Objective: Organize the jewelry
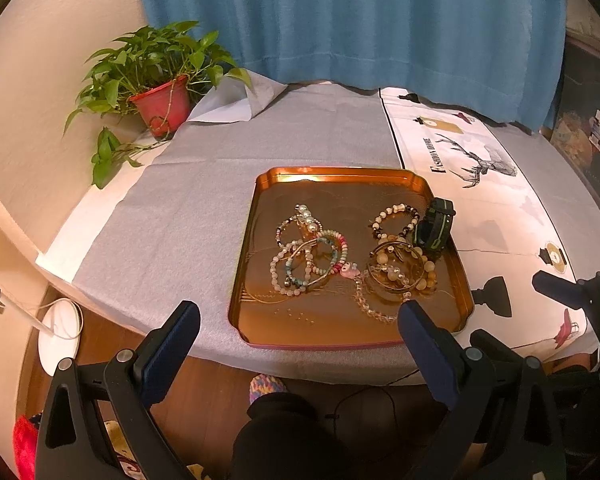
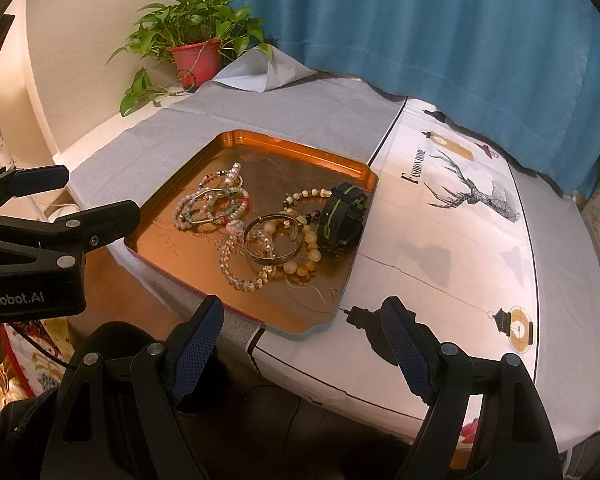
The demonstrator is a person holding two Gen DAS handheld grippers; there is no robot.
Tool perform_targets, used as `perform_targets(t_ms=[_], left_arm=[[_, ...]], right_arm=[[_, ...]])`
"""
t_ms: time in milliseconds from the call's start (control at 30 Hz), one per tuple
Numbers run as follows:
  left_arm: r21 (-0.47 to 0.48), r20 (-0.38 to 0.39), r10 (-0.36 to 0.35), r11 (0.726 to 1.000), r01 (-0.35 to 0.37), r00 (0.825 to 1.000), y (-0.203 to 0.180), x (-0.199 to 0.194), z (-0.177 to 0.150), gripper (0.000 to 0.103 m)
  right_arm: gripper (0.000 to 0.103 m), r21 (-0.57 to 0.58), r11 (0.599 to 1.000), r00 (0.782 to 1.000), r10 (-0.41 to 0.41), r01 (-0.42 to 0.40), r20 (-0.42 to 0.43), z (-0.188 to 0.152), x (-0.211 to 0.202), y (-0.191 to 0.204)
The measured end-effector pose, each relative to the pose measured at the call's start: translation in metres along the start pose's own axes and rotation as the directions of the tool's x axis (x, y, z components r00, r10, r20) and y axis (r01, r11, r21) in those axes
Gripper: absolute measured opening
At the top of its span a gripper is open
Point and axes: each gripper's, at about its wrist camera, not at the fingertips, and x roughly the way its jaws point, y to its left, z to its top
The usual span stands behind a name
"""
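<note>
The left gripper (image 1: 298, 320) hangs with its fingers (image 1: 424, 344) spread wide and nothing between them, just short of the near rim of the copper tray (image 1: 244, 240); the right gripper (image 2: 302, 338) is equally wide and empty, poised over the tray's near right corner

The risk, as I judge it, lies in the tangle: the beaded bracelets (image 1: 308, 256) on the left overlap one another, and the gold bangle (image 1: 396, 268) lies across amber and clear beads, so lifting one piece could drag its neighbours or fling them off the tray. A pinch on round beads may also slip

The black watch (image 1: 436, 226) stands curled on its edge against the right rim, its long axis running from near to far along that rim; the bracelets lie flat as loops with no clear heading
</note>
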Motion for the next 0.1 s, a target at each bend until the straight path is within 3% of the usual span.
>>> perform_targets(t_ms=[100], left_arm=[[-0.012, 0.000, 0.005, 1.000, -0.005, 1.000, 0.0025, -0.0004, -0.0012, 0.099]], right_arm=[[0.081, 0.003, 1.000, 1.000, -0.001, 0.001, 0.001, 0.0007, -0.0011, 0.0005]])
